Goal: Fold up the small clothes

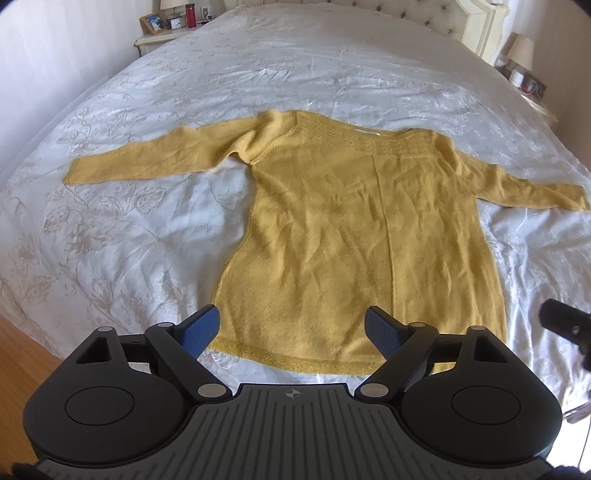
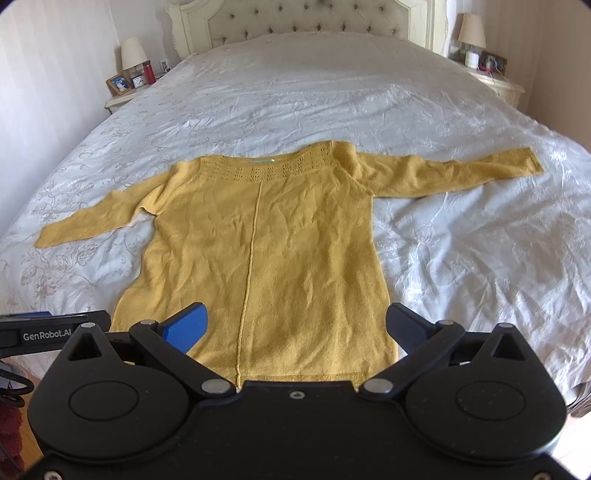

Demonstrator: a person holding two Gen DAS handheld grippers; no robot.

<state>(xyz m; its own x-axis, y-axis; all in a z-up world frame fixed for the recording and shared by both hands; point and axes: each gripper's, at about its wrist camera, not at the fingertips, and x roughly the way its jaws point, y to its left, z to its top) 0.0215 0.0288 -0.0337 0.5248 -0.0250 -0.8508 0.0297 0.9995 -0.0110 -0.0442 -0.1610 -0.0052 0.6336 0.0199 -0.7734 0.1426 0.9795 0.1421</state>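
A mustard-yellow knit sweater (image 1: 354, 229) lies flat on the white bedspread (image 1: 147, 206), sleeves spread to both sides, neckline toward the headboard and hem nearest me. My left gripper (image 1: 291, 325) hovers open above the hem's left part, nothing between its blue pads. In the right wrist view the same sweater (image 2: 280, 251) fills the middle. My right gripper (image 2: 295, 325) is open above the hem's right part, its jaws wide apart and holding nothing. The left gripper's body (image 2: 44, 334) shows at that view's left edge.
Tufted headboard (image 2: 306, 18) at the far end. Nightstands flank the bed: one with a lamp, picture frame and red bottle (image 2: 149, 74), one with a lamp (image 2: 471, 31) and small items. Wooden floor (image 1: 22, 354) lies below the bed's near left corner.
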